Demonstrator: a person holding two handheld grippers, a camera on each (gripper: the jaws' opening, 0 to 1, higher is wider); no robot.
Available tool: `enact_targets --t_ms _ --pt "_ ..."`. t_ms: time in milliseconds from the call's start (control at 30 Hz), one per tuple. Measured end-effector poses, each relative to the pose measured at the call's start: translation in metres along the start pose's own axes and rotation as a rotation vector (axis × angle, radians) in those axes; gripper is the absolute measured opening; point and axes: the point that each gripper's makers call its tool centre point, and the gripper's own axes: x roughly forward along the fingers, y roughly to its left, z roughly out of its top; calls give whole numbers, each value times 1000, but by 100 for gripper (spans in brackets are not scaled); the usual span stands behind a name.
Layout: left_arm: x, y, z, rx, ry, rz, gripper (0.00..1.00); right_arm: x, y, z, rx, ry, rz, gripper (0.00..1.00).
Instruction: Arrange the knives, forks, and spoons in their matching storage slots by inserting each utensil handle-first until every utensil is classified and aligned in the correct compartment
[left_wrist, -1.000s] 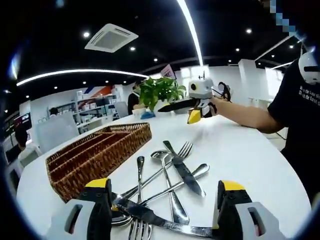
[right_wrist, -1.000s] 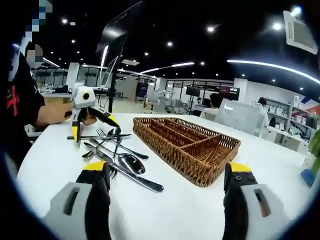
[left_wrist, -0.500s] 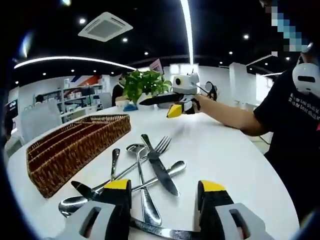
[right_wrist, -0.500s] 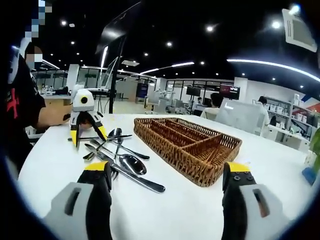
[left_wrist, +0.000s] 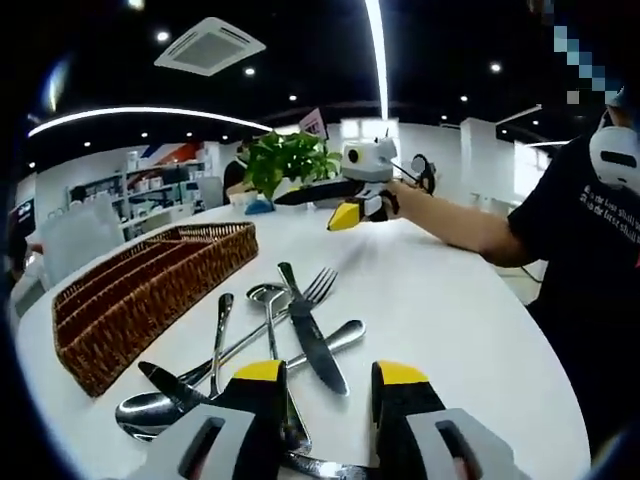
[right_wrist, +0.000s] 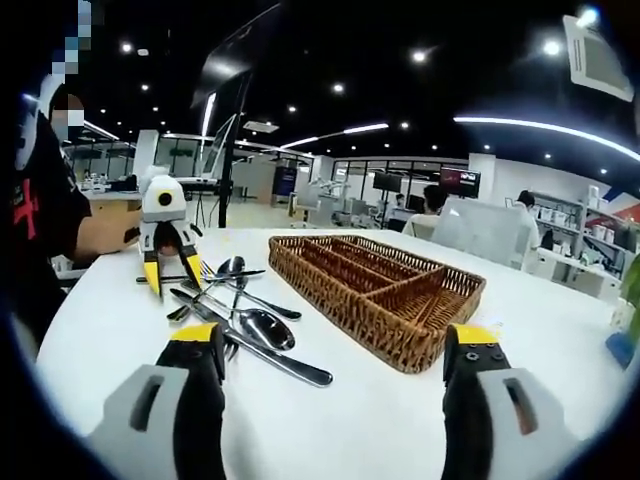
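A heap of loose knives, forks and spoons lies on the round white table (left_wrist: 450, 300). A table knife (left_wrist: 310, 335), a fork (left_wrist: 318, 285) and a spoon (left_wrist: 265, 295) show just past my left gripper (left_wrist: 330, 385). That gripper hangs low over the near end of the heap, jaws narrowed but still apart, with another knife (left_wrist: 165, 380) running under them. The wicker cutlery tray (left_wrist: 150, 280) sits to the left with bare slots. My right gripper (right_wrist: 335, 345) hovers wide open over bare table near the tray (right_wrist: 375, 285), holding nothing. The left gripper (right_wrist: 172, 278) straddles the utensils (right_wrist: 258, 325).
A potted plant (left_wrist: 290, 160) stands at the table's far edge behind the right gripper (left_wrist: 320, 205). The person's forearm (left_wrist: 470, 225) reaches in from the right. Desks, monitors and seated people (right_wrist: 430, 205) fill the office beyond the table.
My left gripper's jaws have drawn steadily closer together over the heap, and it has moved slightly nearer the utensils. The right gripper has stayed open and almost still.
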Motion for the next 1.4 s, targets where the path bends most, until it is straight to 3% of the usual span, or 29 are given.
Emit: enact_targets --t_ms 233,400,633,700,767,1000,1400 --pt "-1 2 -1 -11 10 11 24 0 0 0 2 0 1 92" --pt "6 -14 -5 3 67 -19 24 1 -1 -1 6 2 2 92" --pt "7 -14 -10 -16 93 -26 18 2 2 -1 -1 5 9 91" --pt "8 -11 -11 -62 103 -14 17 1 3 0 -6 5 9 91" --pt "12 -12 -11 -42 115 -9 17 2 4 -1 -5 6 11 91" --pt "14 -8 -9 -94 107 9 18 3 4 -2 -6 10 14 91" --pt "15 -4 -12 -74 141 48 13 4 5 -5 -3 19 17 90"
